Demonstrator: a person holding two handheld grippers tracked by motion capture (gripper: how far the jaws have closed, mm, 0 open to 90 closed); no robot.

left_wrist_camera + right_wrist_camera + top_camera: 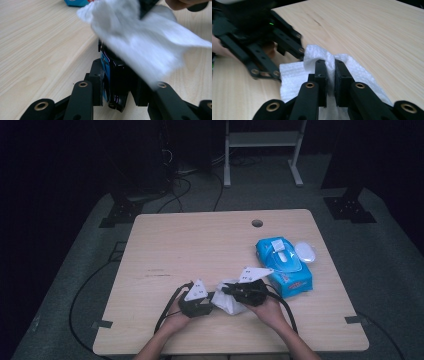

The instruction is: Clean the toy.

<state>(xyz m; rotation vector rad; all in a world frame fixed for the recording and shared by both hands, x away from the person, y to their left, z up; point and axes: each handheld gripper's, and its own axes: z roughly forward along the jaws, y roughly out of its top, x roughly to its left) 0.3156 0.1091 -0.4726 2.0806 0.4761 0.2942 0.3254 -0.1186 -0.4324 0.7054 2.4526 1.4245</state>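
Left hand-held gripper (117,85) clamps a dark glossy object (115,75); right hand-held gripper (331,75), beside it, pinches a tissue (294,75). Hard wiping could tear the tissue or twist the object loose.

room: dark | floor (60,285): grey carpet, cables | table (200,245): light wood | white frame (262,140) behind

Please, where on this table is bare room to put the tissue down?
The table's left half and far strip, up to the round hole, are bare. It is crowded at the right, around the blue wipes pack and white lid, and near both claws holding the tissue.
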